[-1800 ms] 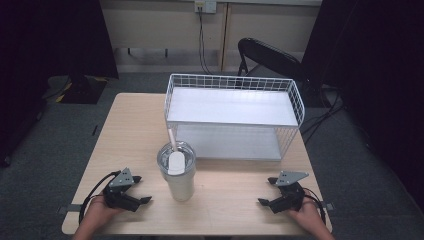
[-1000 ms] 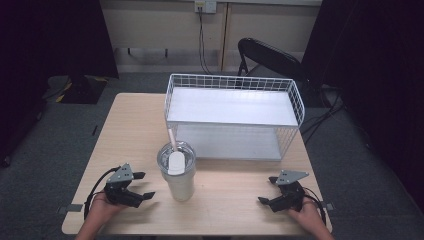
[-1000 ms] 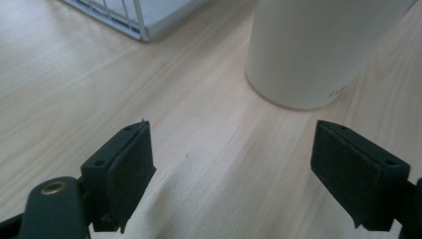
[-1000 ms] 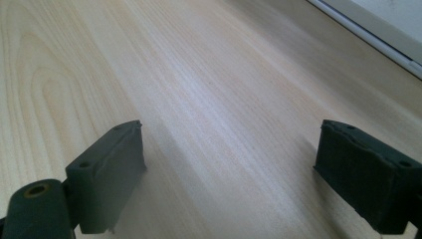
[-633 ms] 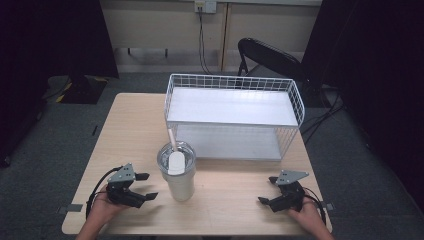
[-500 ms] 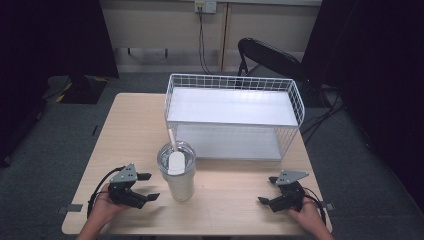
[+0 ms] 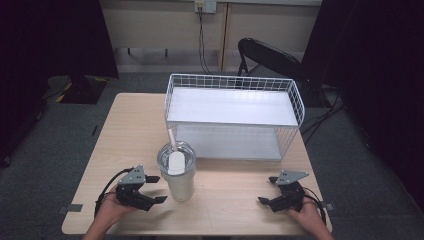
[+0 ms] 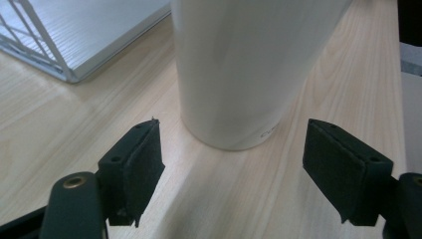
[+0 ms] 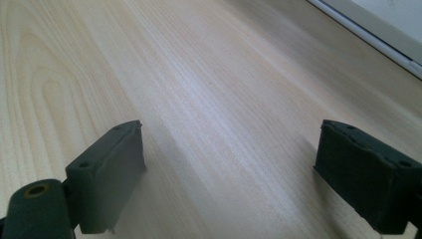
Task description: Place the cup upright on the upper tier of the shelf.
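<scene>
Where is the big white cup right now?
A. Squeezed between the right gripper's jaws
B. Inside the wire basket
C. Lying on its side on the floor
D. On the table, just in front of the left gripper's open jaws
D. The white cup stands upright on the table, in front of the wire basket, and the left gripper has its jaws apart with the cup's base just ahead of them, not touching.

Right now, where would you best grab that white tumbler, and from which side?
Grip the white tumbler low on its body, level, from the high view's left. It stands upright, round and smooth, narrowing toward the base, and its lid and straw crowd the top.
</scene>
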### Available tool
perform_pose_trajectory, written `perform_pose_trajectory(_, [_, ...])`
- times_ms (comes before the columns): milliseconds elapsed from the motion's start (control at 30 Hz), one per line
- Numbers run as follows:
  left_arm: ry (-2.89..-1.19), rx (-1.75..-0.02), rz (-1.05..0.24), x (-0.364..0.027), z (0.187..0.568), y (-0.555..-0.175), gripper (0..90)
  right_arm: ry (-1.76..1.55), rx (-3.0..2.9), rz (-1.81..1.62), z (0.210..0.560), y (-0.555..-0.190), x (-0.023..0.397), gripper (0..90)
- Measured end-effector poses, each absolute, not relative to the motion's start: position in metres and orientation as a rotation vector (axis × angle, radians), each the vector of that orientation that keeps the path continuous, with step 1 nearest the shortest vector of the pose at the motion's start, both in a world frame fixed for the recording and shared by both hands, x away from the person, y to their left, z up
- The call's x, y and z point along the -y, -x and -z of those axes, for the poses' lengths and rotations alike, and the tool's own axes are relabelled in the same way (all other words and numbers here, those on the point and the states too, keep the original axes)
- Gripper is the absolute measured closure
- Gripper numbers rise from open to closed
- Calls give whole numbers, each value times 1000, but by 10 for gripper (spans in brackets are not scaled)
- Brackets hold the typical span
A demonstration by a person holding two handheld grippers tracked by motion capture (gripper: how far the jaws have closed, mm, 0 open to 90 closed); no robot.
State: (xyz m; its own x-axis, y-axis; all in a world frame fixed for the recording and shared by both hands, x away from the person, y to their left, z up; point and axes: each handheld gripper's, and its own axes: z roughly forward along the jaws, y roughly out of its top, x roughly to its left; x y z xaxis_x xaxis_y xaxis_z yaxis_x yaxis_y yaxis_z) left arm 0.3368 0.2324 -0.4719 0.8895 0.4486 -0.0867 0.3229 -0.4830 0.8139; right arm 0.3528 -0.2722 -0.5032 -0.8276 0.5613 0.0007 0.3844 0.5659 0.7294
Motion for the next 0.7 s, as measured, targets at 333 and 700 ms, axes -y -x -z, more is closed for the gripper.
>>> perform_pose_trajectory(333, [-2078, -535, -138, -222, 466, -335, 227, -789, -2569, -1113, 503, -353, 272, 114])
perform_pose_trajectory(700, [-2023, -539, -152, -214, 460, -335, 226, -789, -2569, -1113, 503, -353, 272, 114])
